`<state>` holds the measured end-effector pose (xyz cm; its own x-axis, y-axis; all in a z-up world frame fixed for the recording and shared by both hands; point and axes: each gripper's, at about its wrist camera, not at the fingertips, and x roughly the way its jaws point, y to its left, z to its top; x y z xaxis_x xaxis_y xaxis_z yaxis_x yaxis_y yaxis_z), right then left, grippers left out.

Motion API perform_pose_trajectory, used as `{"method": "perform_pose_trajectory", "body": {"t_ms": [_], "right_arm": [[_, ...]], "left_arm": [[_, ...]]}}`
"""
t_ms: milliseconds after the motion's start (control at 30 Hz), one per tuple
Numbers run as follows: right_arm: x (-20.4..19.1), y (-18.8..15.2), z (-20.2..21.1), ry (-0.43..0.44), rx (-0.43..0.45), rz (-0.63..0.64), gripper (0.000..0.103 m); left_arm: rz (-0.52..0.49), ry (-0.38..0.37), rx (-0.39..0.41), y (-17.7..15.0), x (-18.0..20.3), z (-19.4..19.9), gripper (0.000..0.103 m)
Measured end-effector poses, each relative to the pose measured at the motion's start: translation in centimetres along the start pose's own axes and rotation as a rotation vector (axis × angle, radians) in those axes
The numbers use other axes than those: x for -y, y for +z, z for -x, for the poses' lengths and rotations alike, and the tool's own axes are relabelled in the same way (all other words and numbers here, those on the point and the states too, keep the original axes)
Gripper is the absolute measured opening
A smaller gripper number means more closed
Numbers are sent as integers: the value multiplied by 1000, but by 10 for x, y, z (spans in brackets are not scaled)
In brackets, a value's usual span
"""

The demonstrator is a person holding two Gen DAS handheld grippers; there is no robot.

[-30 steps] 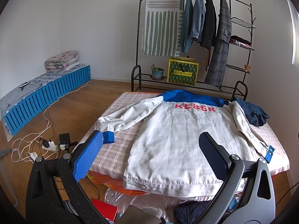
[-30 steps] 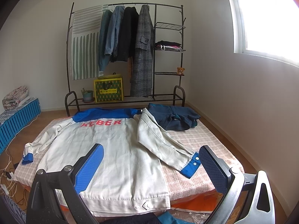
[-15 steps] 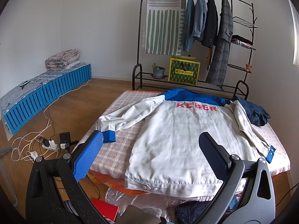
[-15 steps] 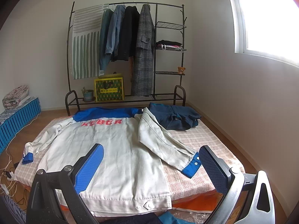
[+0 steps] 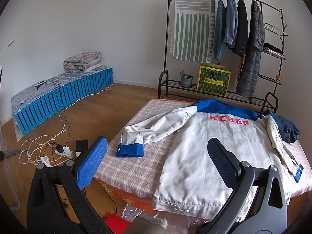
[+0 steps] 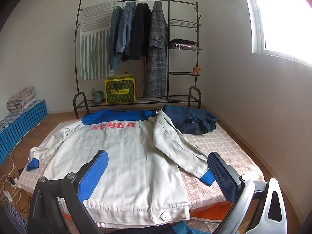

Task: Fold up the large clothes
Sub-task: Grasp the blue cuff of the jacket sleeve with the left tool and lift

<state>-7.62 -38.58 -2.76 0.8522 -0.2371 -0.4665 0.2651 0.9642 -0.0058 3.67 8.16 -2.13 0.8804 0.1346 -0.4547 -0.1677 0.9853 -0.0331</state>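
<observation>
A: Where is the jacket (image 5: 210,148)?

B: Spread back-up on the checked bed cover (image 5: 140,165), red lettering toward twelve o'clock, hem at six o'clock hanging just over the near edge. In the left wrist view one sleeve (image 5: 156,125) runs out toward nine o'clock, ending in a blue cuff (image 5: 129,151) flat on the cover.

A: And the other sleeve?

B: In the right wrist view it lies along the jacket's three o'clock side, its blue cuff (image 6: 207,177) near the bed's corner, just beside the right pad of the right tongs (image 6: 158,174).

A: How do the tongs stand?

B: Both pairs are spread wide with nothing between the pads. The left tongs (image 5: 156,162) hover over the bed's near edge, toward the jacket's nine o'clock side; the right ones hang above the hem.

A: Anything else on the bed?

B: A dark blue garment (image 6: 192,120) bunched at two o'clock, touching the jacket's shoulder. A clothes rack (image 6: 136,54) stands beyond, at twelve o'clock.
</observation>
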Motion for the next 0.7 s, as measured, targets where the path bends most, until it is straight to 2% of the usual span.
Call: {"method": "perform_pose_trajectory", "body": {"t_ms": [200, 300, 433, 600, 700], "right_arm": [[-13, -3, -15, 18, -21, 3, 103], [-21, -5, -21, 23, 4, 8, 103], [-33, -8, -27, 66, 31, 1, 103], [-56, -6, -43, 110, -11, 24, 103], [-70, -5, -49, 125, -24, 46, 103]], "left_arm": [[69, 30, -32, 11, -59, -54, 103], [153, -14, -56, 14, -98, -88, 103], [284, -38, -177, 11, -149, -148, 101], [461, -156, -360, -9, -186, -226, 101], [560, -207, -429, -24, -199, -266, 94]]}}
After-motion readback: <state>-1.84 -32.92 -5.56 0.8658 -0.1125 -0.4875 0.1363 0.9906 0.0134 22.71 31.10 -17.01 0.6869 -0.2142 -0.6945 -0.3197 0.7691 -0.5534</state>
